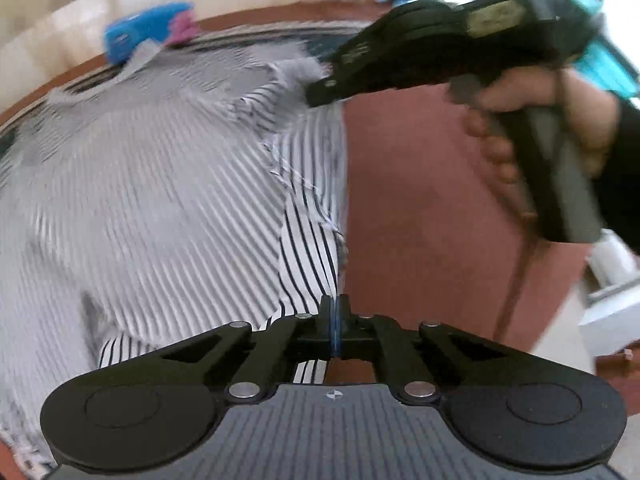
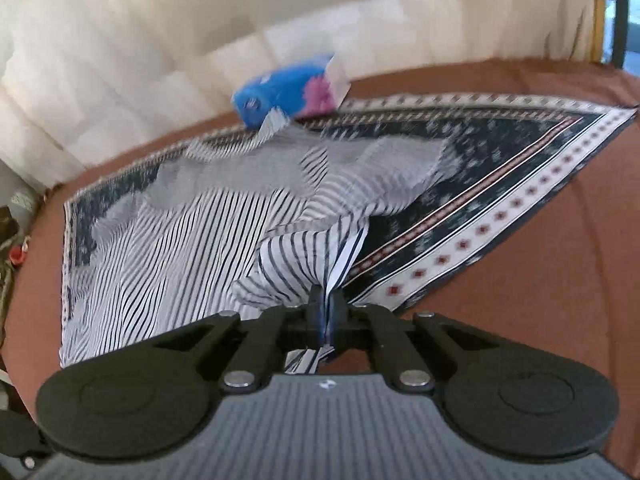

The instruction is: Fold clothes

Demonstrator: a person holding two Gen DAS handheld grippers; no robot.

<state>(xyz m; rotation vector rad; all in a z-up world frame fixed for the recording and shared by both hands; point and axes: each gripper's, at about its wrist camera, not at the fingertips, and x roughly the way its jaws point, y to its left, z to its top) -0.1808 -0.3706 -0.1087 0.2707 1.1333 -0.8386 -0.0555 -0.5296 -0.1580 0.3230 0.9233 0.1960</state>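
A white shirt with thin dark stripes [image 1: 160, 200] lies spread and rumpled on a patterned dark cloth [image 2: 500, 184]. In the left wrist view my left gripper [image 1: 335, 306] is shut at the shirt's right edge, and the fabric runs in between its tips. My right gripper [image 2: 326, 300] is shut on a bunched fold of the striped shirt [image 2: 180, 232], which rises a little from the cloth. The left wrist view also shows the right gripper [image 1: 320, 94] at the shirt's far right part, held by a person's hand [image 1: 520, 120].
The cloth covers a reddish-brown surface [image 1: 420, 200] that shows bare to the right. A blue and pink pack [image 2: 284, 88] sits at the far edge, touching a shirt corner. Pale curtains hang behind it. A white object [image 1: 612, 280] stands off the right side.
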